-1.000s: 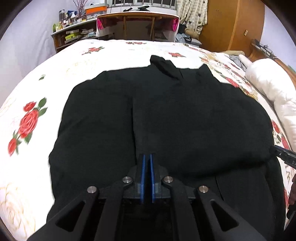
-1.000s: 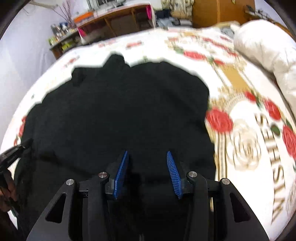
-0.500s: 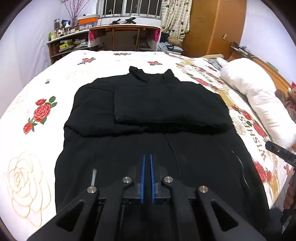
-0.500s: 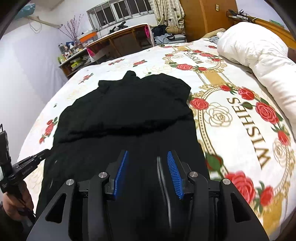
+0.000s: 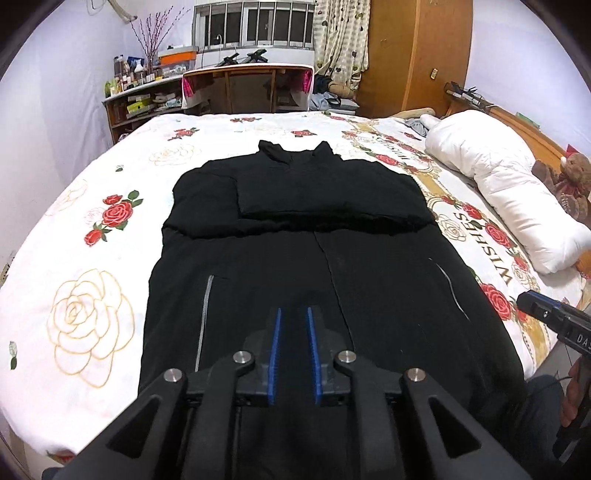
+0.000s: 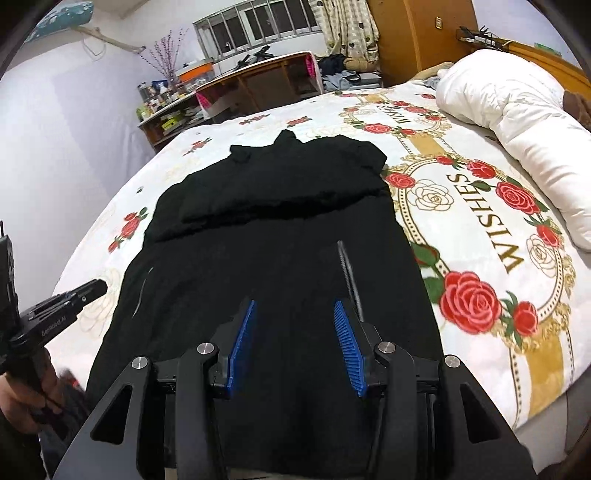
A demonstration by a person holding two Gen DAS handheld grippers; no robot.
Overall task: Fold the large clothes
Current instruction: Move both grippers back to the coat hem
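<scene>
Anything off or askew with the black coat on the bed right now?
Nothing stands out. The black coat lies flat and fairly square on the bed, sleeves folded across the chest. The left gripper and right gripper are open, holding nothing.

I see a bed sheet (image 5: 92,258) printed with red roses and the word WISHES. A white duvet (image 5: 498,181) lies rolled along its right side, a teddy bear (image 5: 569,177) just beside it. Beyond the bed I note a wooden desk (image 5: 247,85), a cluttered shelf (image 5: 133,99), a wardrobe (image 5: 417,55), a barred window (image 5: 255,22).
</scene>
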